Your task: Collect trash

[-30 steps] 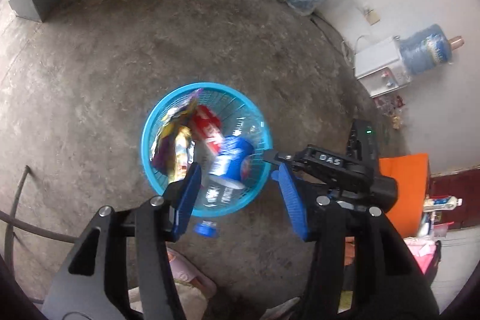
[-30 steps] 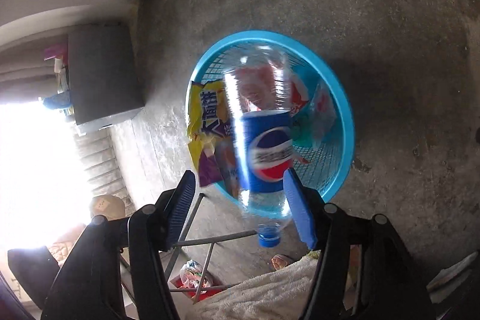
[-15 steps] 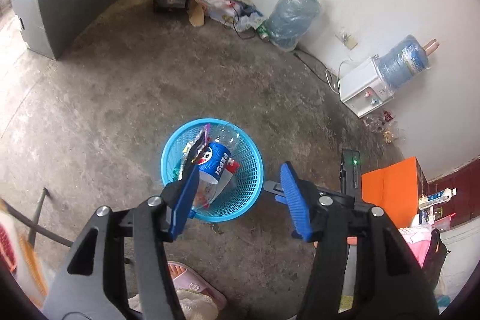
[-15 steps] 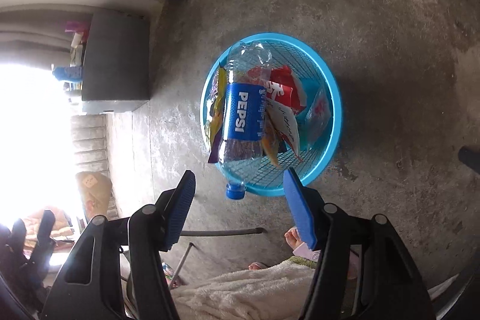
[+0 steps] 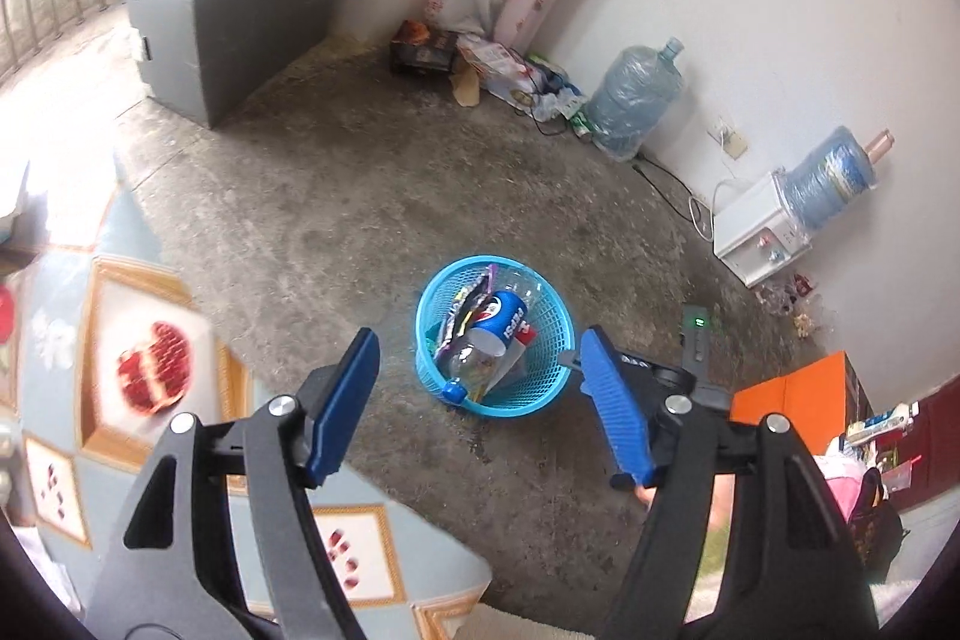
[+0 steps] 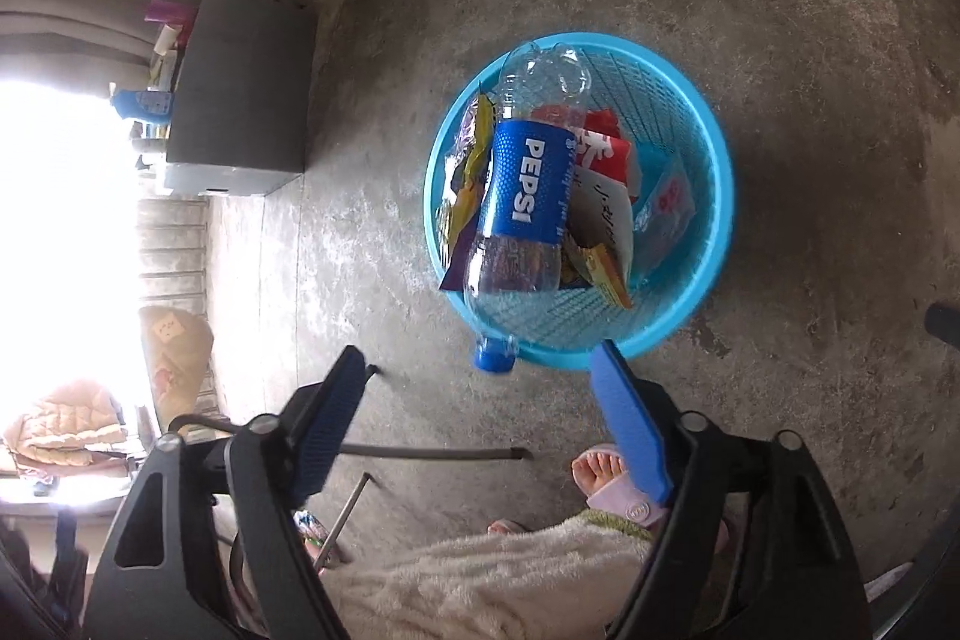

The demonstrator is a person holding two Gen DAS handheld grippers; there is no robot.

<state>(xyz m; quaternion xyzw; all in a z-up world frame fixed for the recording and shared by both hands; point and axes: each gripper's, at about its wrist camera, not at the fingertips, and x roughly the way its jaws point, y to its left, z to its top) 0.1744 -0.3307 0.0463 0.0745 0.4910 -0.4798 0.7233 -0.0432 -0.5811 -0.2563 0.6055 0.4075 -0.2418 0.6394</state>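
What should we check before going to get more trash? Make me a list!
1. Bottle in the basket: ok, though its blue cap end pokes out over the rim.
2. Wrappers inside the basket: ok.
3. Basket upright on the floor: ok.
4. Left gripper empty: ok, jaws just opened wider, nothing between them.
5. Right gripper empty: ok, jaws just opened wider, nothing between them.
6. More trash to fetch: cannot tell; a pile of bags and boxes sits by the far wall, but whether it is trash is unclear.
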